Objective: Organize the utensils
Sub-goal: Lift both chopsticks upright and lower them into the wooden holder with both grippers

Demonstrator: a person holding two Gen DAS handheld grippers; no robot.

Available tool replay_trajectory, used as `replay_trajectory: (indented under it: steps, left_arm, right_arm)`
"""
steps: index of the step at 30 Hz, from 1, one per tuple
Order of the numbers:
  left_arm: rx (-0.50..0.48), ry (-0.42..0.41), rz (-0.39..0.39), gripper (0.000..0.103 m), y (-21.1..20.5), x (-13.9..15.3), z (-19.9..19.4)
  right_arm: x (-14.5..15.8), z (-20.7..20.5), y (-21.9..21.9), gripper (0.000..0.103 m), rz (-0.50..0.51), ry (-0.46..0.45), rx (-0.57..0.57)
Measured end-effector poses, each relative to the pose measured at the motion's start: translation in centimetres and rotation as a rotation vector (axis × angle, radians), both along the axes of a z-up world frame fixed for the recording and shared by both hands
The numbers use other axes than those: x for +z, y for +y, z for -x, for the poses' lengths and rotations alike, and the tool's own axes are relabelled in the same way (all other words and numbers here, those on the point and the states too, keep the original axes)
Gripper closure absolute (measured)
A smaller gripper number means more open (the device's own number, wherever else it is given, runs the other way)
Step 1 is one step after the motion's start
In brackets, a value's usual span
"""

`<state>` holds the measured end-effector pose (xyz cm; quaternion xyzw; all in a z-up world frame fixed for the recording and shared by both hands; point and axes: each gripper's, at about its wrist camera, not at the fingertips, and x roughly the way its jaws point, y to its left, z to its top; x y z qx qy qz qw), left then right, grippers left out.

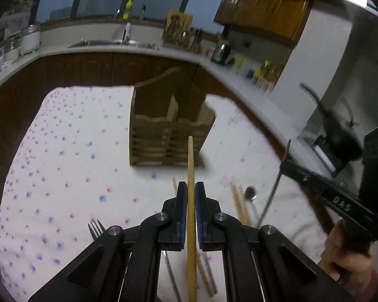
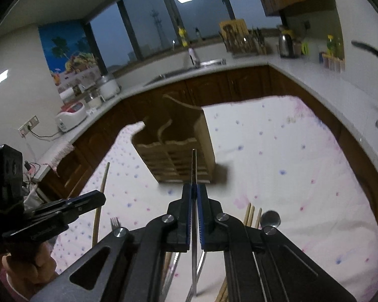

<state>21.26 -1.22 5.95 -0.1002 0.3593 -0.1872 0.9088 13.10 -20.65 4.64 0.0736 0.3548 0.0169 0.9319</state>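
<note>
My left gripper is shut on a wooden chopstick that points toward the wooden utensil holder on the flowered cloth. My right gripper is shut on a thin metal utensil, its tip in front of the holder. The right gripper also shows in the left wrist view, the left one in the right wrist view. A fork, more chopsticks and a metal spoon lie on the cloth below the grippers.
The flowered cloth covers the table. Behind it runs a kitchen counter with a sink, a kettle, jars and a knife rack. A rice cooker stands on the counter at the left.
</note>
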Motion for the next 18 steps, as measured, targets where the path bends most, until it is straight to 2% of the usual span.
replay_trajectory:
  steps: [7,18]
  left_arm:
    - [0.018,-0.046,0.015,0.099,1.1,1.1,2.2]
    - [0.039,-0.078,0.026,0.099,1.5,2.0,1.7]
  right_arm:
    - [1.6,0.9,0.8,0.099,0.011,-0.047,0.008]
    - [4.0,0.6,0.7,0.099,0.010,-0.118,-0.002]
